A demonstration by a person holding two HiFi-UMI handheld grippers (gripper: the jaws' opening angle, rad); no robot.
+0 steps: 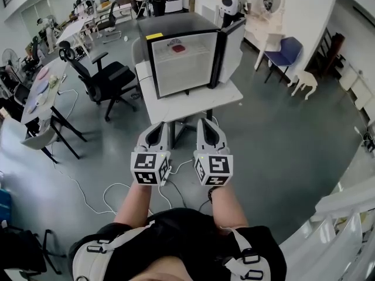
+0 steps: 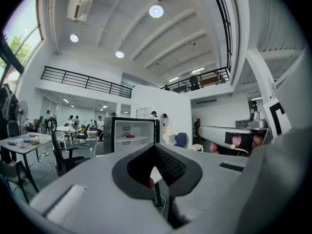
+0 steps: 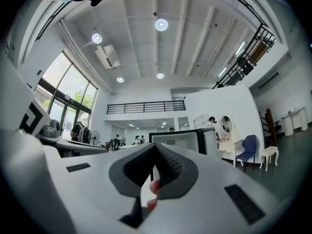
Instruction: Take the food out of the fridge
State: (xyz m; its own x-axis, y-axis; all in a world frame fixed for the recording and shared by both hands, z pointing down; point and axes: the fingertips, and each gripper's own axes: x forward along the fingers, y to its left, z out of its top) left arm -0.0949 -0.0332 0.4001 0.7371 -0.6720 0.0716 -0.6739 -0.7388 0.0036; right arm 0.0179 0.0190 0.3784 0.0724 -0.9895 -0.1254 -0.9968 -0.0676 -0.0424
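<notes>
A small black fridge (image 1: 186,54) stands on a white table (image 1: 181,105) with its door (image 1: 232,48) swung open to the right. Red food on a plate (image 1: 178,48) lies on the upper shelf; it also shows in the left gripper view as the red food (image 2: 129,136). My left gripper (image 1: 158,126) and right gripper (image 1: 208,123) are held side by side, well short of the table's near edge. Both point at the fridge, shut, with nothing between their jaws. In the right gripper view the fridge (image 3: 181,141) sits straight ahead beyond the shut right gripper (image 3: 155,149).
A black office chair (image 1: 105,78) stands left of the table, a blue chair (image 1: 285,52) and a white stool (image 1: 304,84) to the right. White cables (image 1: 99,195) trail over the grey floor near my feet. Desks and several people are at the far back.
</notes>
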